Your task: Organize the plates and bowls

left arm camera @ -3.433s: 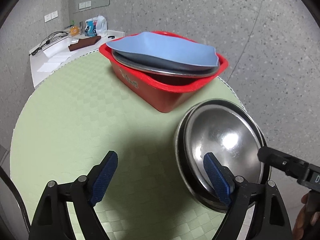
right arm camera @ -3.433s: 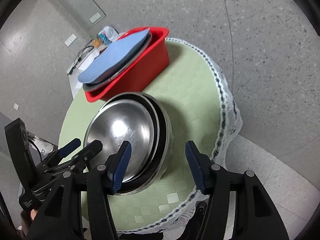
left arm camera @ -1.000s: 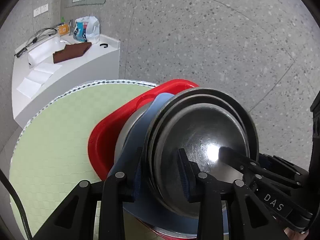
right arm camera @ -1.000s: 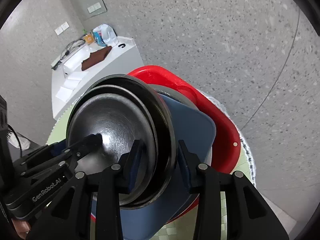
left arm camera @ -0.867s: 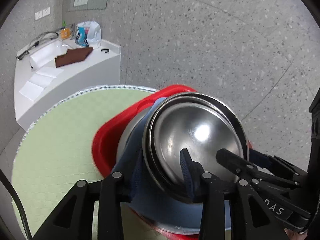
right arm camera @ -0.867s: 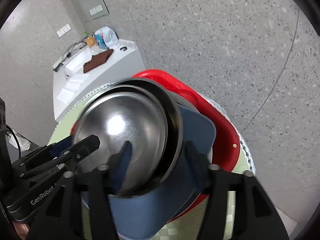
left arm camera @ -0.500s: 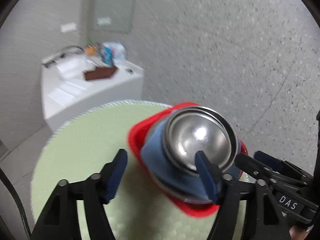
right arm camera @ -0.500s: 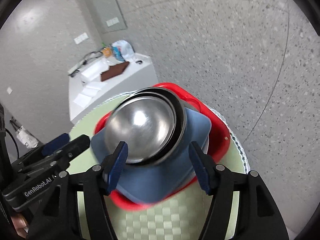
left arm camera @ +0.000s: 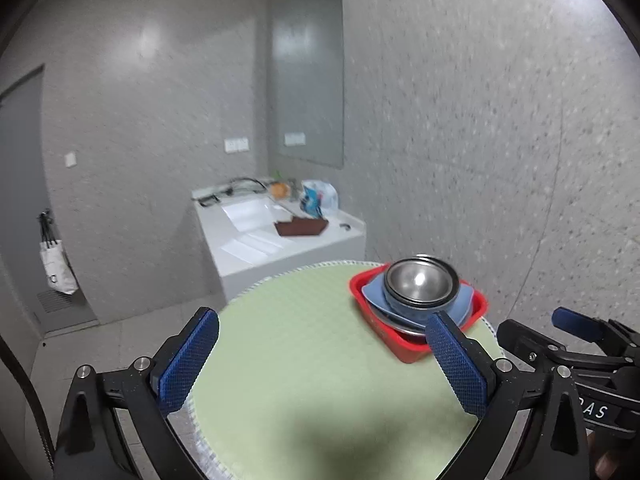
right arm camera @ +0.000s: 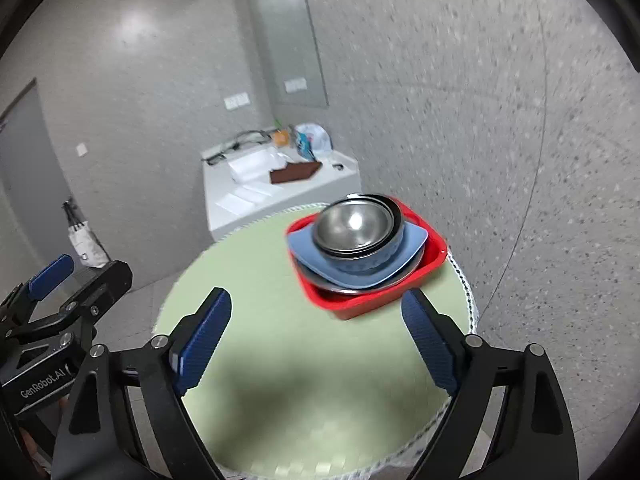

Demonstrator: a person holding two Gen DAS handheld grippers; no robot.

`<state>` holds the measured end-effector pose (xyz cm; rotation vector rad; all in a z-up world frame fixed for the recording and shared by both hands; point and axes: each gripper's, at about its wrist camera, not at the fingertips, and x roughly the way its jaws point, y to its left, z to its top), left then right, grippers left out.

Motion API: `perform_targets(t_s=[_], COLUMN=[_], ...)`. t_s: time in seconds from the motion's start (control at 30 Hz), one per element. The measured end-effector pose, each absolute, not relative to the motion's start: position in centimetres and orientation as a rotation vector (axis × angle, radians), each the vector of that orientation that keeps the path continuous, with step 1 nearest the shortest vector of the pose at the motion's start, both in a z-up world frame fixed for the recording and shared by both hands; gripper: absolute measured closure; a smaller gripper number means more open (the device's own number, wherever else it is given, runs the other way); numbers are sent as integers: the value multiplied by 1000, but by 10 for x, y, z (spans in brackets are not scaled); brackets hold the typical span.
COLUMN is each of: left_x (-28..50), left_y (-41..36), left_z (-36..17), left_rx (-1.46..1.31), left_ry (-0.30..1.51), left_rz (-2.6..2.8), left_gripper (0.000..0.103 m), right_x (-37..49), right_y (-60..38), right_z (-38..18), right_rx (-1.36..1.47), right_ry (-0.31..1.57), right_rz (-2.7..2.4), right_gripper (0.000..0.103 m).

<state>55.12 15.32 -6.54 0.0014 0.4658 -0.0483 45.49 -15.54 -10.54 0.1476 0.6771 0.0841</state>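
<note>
Steel bowls (right arm camera: 354, 228), nested one inside another, are seen stacked on a blue square plate (right arm camera: 412, 248), which lies on a metal plate inside a red basin (right arm camera: 434, 258). The basin is set near the far right edge of the round green tabletop (right arm camera: 280, 360). In the left wrist view the same bowls (left arm camera: 418, 282) and basin (left arm camera: 478, 306) are found at the far right of the tabletop (left arm camera: 300, 360). The left tool (left arm camera: 322, 360) is held well back from the basin, its jaws opening wide with nothing between them. The right tool (right arm camera: 316, 344) is likewise held apart from the stack, its jaws opening, nothing gripped. A white counter (right arm camera: 256, 192) with clutter is seen against the grey wall behind.
</note>
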Motion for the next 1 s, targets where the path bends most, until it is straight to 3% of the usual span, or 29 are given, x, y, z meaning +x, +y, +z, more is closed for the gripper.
perform_targets(t_s=[0.13,0.5,1.0], left_x=[472,242,44], left_y=[153,158,90], left_z=[-56,-25,17], left_rx=[14,-24,-46], left_ry=[433,403,357], left_rz=[-10,2,38], left_gripper=[1,1,1], right_x=[403,242,112], right_y=[-149,-120,-149], right_z=[-87,-48,-2], right_rx=[147,93,49], right_ry=[633,568,463], right_rz=[106,79,98], right_gripper=[0,0,0])
